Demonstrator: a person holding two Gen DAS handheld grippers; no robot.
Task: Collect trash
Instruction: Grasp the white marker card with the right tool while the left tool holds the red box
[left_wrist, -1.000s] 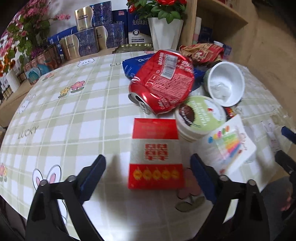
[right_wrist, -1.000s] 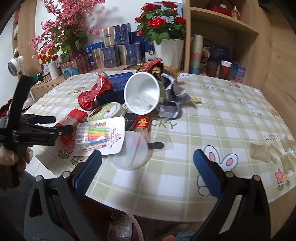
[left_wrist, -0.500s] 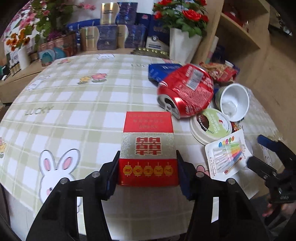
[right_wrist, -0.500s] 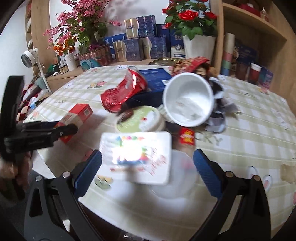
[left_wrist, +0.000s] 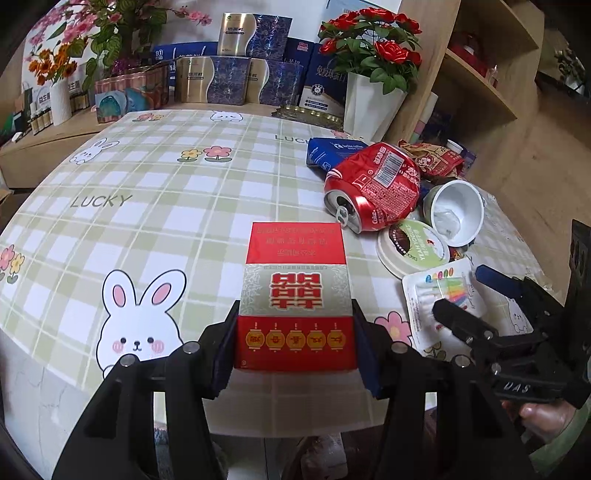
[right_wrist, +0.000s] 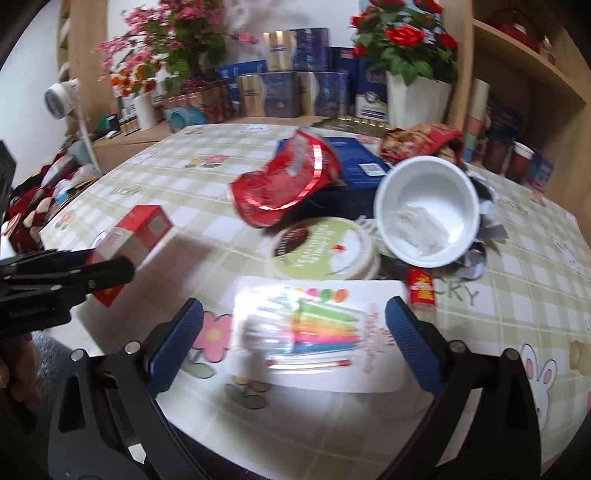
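The left tool (left_wrist: 295, 354) has just been closing, and now its two pads clamp the near end of the red box (left_wrist: 295, 295), one on each long side. The box lies flat at the near edge of the tabletop (left_wrist: 155, 192), its long axis running straight away from the tool, near to far. Its printing reads upside down from here: a row of small gold lanterns at the near end, a silver band with a big red double character in the middle, and lines of small gold characters on the far red panel, too small to read.

Over on the right, the right tool (right_wrist: 295, 332) stands wide open, its blue pads either side of the candle pack (right_wrist: 317, 332), not touching it as far as the blurred view shows. The pack lies flat near the tabletop's edge with its coloured candles running left to right across it; the pink script on its right end is unreadable.

Farther back sits the rest of the pile: a crushed red can (left_wrist: 373, 188) lying on its side, mouth towards the near left, barcode up; a round green lid (left_wrist: 413, 251) printed "YEAH YOGURT"; a white cup (left_wrist: 456, 212) tipped on its side, mouth facing near. "LUCKY" is printed on the checked tabletop cover at the left.
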